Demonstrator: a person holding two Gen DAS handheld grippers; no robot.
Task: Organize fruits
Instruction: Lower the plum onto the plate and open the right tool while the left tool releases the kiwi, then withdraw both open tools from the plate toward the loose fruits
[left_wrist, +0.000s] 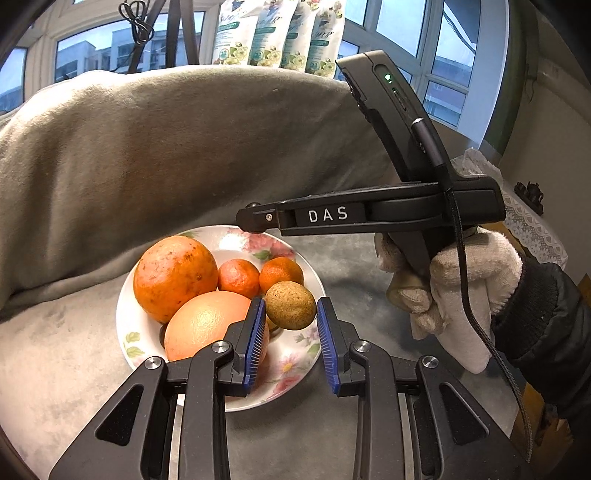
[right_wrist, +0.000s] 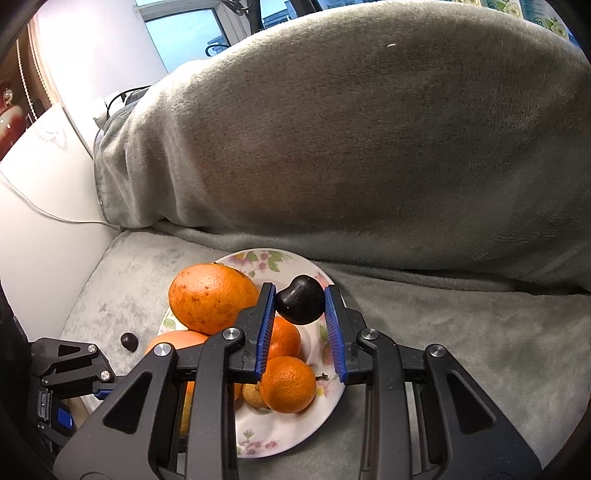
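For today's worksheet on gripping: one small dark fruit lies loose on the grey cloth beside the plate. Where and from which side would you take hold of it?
Grip the small dark fruit across its widest part, coming down from above. It is small, rounded and lies alone on the soft grey cloth, apart from the plate, so nothing blocks the fingers on either side. A low sideways approach would probably just push it along.

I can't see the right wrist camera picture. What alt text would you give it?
The right gripper holds a small dark fruit between its blue pads above a floral plate of fruit on a grey blanket. The plate carries a large orange and smaller mandarins; another small dark fruit lies on the blanket beside it.
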